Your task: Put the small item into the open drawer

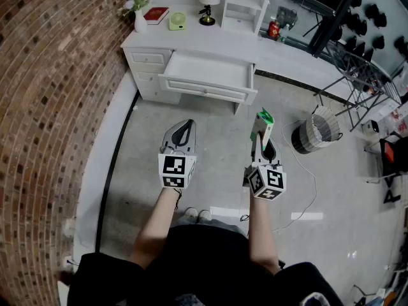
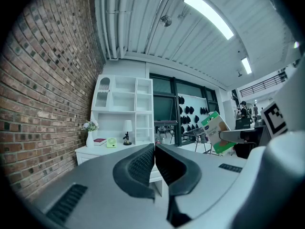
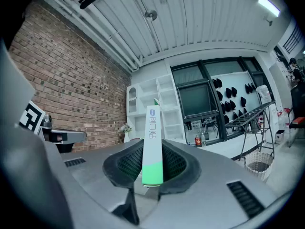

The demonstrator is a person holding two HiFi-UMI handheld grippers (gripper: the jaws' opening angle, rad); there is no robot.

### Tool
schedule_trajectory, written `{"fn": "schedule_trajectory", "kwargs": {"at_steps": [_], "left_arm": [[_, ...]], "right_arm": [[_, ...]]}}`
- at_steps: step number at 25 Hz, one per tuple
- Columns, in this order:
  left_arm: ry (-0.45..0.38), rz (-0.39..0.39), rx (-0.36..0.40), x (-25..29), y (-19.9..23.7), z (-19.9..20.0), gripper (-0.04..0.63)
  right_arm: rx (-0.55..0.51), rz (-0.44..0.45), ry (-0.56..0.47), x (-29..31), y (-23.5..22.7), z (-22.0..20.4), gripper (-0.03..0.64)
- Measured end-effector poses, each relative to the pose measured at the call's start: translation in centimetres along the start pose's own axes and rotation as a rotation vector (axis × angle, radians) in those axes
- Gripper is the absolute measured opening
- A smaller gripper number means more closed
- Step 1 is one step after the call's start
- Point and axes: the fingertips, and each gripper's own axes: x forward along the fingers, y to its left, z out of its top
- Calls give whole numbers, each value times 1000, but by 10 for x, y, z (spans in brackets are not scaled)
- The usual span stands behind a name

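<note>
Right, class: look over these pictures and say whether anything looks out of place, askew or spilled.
Nothing stands out. The drawer is pulled out of the white desk, as the task needs; the lamp and vase on top stand upright, nothing spilled. The right gripper holds the small box upright between its jaws.

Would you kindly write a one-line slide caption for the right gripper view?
Right hand-held gripper shut on a slim white-and-green box, shelf unit and brick wall beyond.

Floor (image 1: 217,123) lane leads to the far open drawer (image 1: 204,70), open-topped, projecting from the counter (image 1: 197,38). Brick wall (image 1: 57,75) bounds the left; waste basket (image 1: 315,134) stands right.
</note>
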Motion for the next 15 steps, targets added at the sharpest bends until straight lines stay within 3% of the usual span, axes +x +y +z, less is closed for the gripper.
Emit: {"fn": "schedule_trajectory", "kwargs": {"at_steps": [15], "left_arm": [[8,-26,-12,11,7,-5,23]], "right_arm": [[29,-14,0,11,5,-1,77]]}}
